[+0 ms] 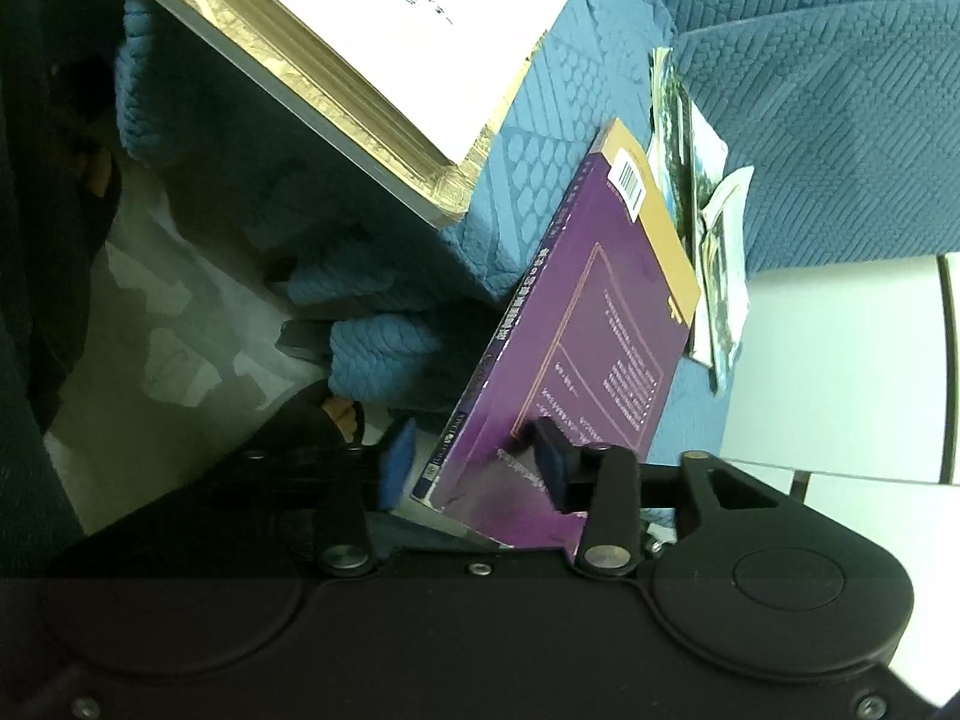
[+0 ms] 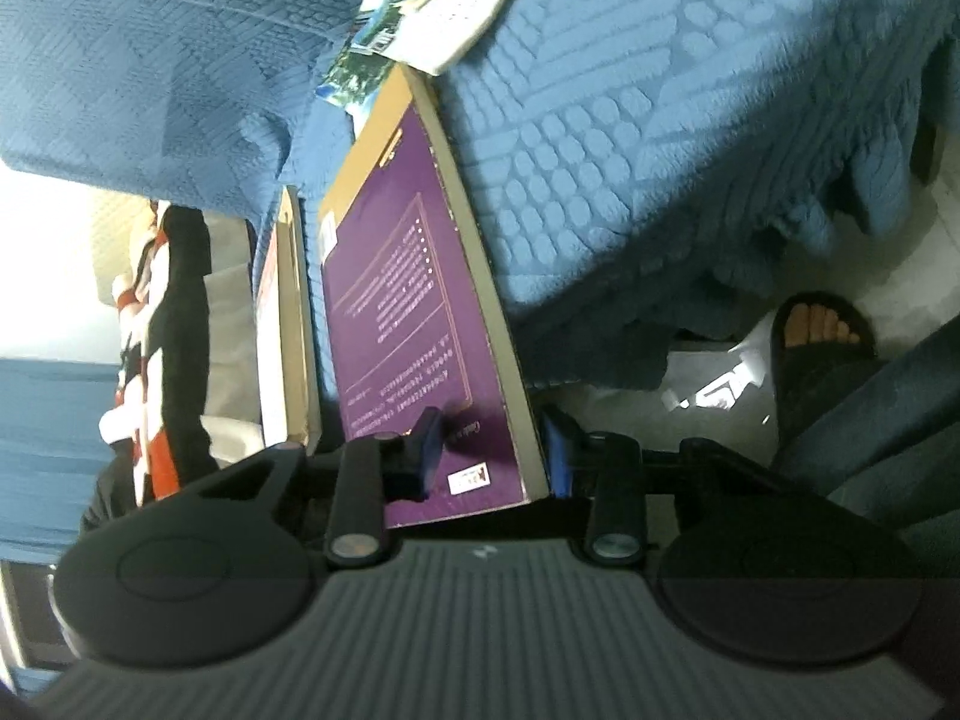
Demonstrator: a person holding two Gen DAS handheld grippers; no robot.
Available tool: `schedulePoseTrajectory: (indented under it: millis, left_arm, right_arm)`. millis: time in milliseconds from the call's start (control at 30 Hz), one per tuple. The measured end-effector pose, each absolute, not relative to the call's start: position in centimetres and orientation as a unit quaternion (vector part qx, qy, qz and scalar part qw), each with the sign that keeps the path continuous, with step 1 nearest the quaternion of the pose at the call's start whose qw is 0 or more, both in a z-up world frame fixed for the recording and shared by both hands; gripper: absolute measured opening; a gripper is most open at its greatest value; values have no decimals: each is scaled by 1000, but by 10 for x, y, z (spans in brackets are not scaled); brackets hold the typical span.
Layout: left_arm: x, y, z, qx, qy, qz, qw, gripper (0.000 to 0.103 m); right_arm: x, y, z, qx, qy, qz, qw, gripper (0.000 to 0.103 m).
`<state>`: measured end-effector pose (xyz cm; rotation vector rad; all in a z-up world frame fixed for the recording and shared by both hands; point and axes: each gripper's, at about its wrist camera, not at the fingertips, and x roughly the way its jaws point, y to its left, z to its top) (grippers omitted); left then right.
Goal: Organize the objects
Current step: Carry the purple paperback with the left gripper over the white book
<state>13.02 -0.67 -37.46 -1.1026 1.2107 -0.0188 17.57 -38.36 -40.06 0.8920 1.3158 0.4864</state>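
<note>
The near corner of the purple book point(image 1: 576, 324) is being hidden behind the left gripper point(image 1: 474, 462) body. The printed text on its cover is being rendered too small to be read. Ahead and above, the white-covered book point(image 1: 384, 48) is being cut off by the upper edge. In the right wrist view, a second book point(image 2: 288, 324) is being partly covered beyond the right gripper point(image 2: 495, 450)
</note>
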Motion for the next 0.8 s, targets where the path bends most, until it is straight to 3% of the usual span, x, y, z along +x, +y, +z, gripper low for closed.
schedulePoseTrajectory:
  millis: [267,600,800]
  left_arm:
    - [134,-16,-380,-485,551,-16,679,50]
    - [130,-9,-354,-498,533,-50,682,30]
    - [130,8,-320,-516,498,-96,690,21]
  right_arm:
    - [177,-375,-409,408,598,225,652,46]
    - [168,-381,-375,426,538,253,682,28]
    - [162,-379,-336,419,501,266,709,24]
